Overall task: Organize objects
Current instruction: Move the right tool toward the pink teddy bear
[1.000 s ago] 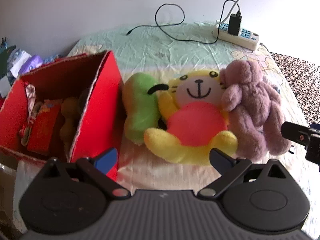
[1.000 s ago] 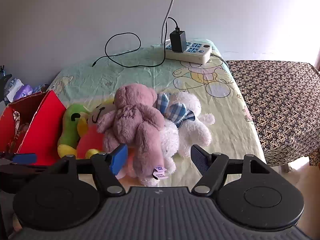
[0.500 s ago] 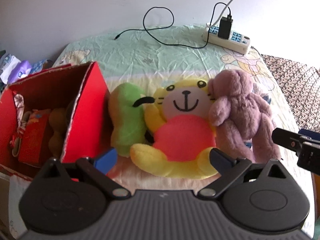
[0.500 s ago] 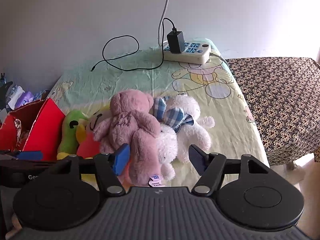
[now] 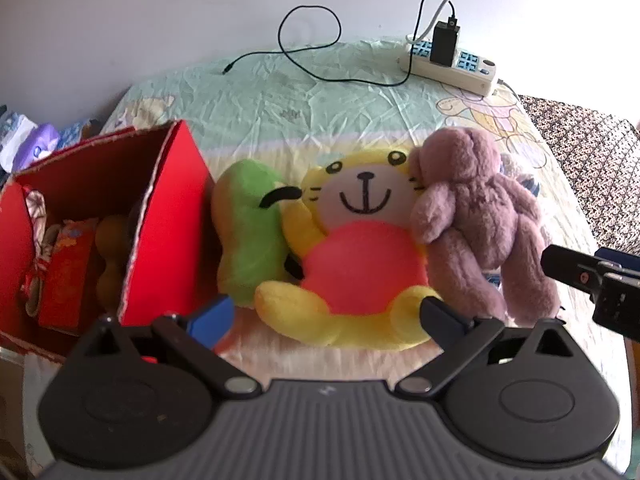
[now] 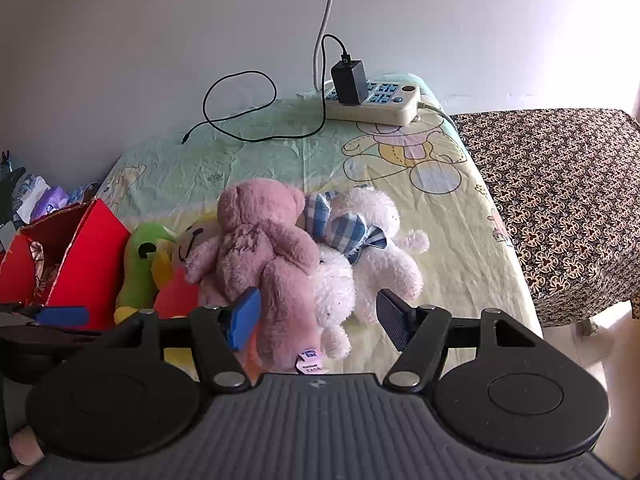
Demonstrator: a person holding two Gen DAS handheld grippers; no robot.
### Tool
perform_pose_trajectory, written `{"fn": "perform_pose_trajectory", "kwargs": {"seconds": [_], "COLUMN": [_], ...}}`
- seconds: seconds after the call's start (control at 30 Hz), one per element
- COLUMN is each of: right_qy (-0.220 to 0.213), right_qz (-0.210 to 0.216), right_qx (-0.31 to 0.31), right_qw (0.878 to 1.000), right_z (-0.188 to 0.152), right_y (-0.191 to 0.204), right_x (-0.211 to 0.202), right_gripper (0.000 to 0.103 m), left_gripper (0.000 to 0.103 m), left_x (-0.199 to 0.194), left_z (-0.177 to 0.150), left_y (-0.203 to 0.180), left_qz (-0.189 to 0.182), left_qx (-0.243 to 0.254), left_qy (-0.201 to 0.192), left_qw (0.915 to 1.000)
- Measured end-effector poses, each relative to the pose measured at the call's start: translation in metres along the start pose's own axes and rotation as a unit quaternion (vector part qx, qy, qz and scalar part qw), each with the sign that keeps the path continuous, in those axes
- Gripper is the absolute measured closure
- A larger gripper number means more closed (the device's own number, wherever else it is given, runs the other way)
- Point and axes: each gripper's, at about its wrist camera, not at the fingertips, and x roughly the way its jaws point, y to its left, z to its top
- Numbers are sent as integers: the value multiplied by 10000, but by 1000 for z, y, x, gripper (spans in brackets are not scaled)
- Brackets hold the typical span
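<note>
Several plush toys lie in a row on the bed. A green plush (image 5: 248, 232) lies next to an open red box (image 5: 160, 240). Beside it lie a yellow cat plush with a red belly (image 5: 360, 248) and a mauve teddy bear (image 5: 480, 220). In the right wrist view the mauve bear (image 6: 264, 256) leans on a white plush with a blue checked bow (image 6: 368, 240). My left gripper (image 5: 326, 316) is open and empty, just in front of the yellow cat's feet. My right gripper (image 6: 320, 312) is open and empty, around the mauve bear's legs without touching.
The red box (image 6: 76, 256) holds a red packet and brown items. A white power strip with a black charger (image 5: 452, 60) and a looped black cable (image 5: 312, 48) lie at the far end of the bed. A brown patterned cloth (image 6: 560, 192) covers a table at right.
Both grippers have pulled back and risen a little, so the toys sit lower and smaller in view. The toys and the box have not moved. Both grippers stay open.
</note>
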Motion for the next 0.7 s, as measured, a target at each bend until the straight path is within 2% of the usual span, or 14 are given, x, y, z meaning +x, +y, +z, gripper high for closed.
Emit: {"fn": "perform_pose_trajectory", "kwargs": {"seconds": [0.07, 0.23, 0.53, 0.7], "right_qy": [-17, -59, -116, 15], "right_qz": [-2, 24, 78, 49], "right_qx": [-19, -20, -28, 12], "right_qw": [10000, 10000, 9999, 10000], "right_z": [0, 0, -2, -1], "right_y": [0, 1, 4, 1], "right_x": [0, 0, 0, 2], "right_gripper": [35, 35, 35, 35], "left_gripper": [3, 3, 3, 3], "left_x": [0, 0, 0, -1], "left_z": [0, -1, 1, 1], "left_y": [3, 1, 3, 0], "left_qz": [-60, 186, 314, 340], "left_qx": [-76, -51, -27, 82], "left_qy": [24, -18, -52, -85], "left_qw": [10000, 9998, 9995, 9994]}}
